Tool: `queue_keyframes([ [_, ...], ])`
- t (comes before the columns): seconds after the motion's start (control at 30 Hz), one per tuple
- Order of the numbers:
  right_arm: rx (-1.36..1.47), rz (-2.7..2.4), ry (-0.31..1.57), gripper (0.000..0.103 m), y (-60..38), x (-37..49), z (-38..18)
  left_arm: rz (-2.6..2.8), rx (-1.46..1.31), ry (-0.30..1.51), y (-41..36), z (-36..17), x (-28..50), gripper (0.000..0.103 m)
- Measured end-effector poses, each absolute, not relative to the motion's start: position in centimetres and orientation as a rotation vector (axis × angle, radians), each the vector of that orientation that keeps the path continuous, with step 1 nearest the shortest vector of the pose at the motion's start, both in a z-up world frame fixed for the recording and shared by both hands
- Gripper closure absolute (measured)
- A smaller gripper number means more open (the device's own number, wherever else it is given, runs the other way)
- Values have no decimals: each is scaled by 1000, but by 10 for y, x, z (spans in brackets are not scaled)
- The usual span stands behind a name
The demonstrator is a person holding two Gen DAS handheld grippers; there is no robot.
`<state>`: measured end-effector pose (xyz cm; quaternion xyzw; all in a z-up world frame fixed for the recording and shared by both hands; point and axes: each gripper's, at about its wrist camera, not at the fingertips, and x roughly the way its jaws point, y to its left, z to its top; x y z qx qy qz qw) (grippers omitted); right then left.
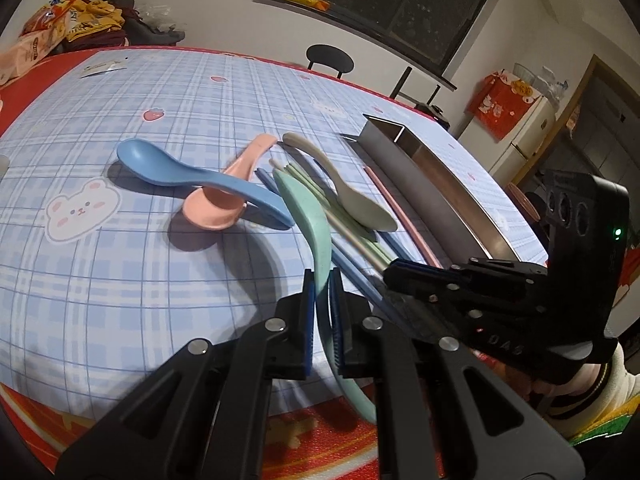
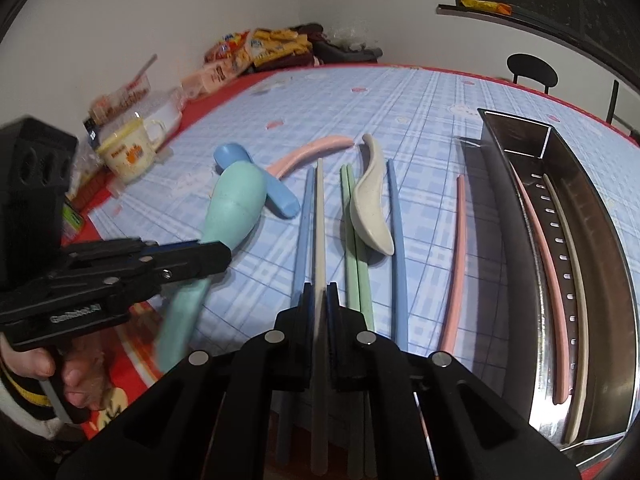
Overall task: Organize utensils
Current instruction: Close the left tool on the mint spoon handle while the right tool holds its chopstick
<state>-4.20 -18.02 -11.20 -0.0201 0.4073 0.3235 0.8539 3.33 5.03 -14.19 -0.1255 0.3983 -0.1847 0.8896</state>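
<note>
The left gripper [image 1: 323,280] was clamped tight on the handle of a mint-green spoon [image 1: 316,216], its jaws nearly closed with only the thin handle between them; in the right wrist view the spoon's bowl pointed away from the gripper, raised clear of the cloth. The right gripper [image 2: 319,292] was likewise pinched shut, on a single beige chopstick [image 2: 319,216] that ran straight out ahead between the pads. Just beside that chopstick on the checked blue tablecloth [image 1: 120,260] lay a blue chopstick [image 2: 303,220] on one side and a pair of green chopsticks [image 2: 352,240] on the other, with a beige spoon [image 2: 372,208] resting across the green pair and a second blue chopstick [image 2: 396,240] just past it. Farther left were a blue spoon [image 1: 188,172] and a pink spoon [image 1: 224,196], the blue one's handle lying over the pink one's bowl. A pink chopstick [image 2: 456,264] lay alone nearer the steel tray [image 2: 600,208] (a long, narrow box with a slotted floor), which stood at the right side of the table and already held one pink chopstick [image 2: 548,280] and one beige chopstick [image 2: 576,300]. At the far edge sat snack packets [image 2: 256,48] and a printed mug [image 2: 128,152].
</note>
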Motion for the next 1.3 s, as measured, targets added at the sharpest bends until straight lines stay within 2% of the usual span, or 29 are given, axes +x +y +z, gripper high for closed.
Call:
queue_keyframes([
  [0.4,53,709,832,96,-194,-39,-109,-366,-210,859,41,-144,36,92],
  [0.7,89,720,838,96,-201,-37,-110,-320,-103,909,25,-149,38,88],
  [0.77,93,723,837,96,-201,-37,-109,-320,-98,902,24,-149,37,92],
  [1.3,117,726,814,96,-205,-39,-108,-322,-247,804,51,-139,27,92],
])
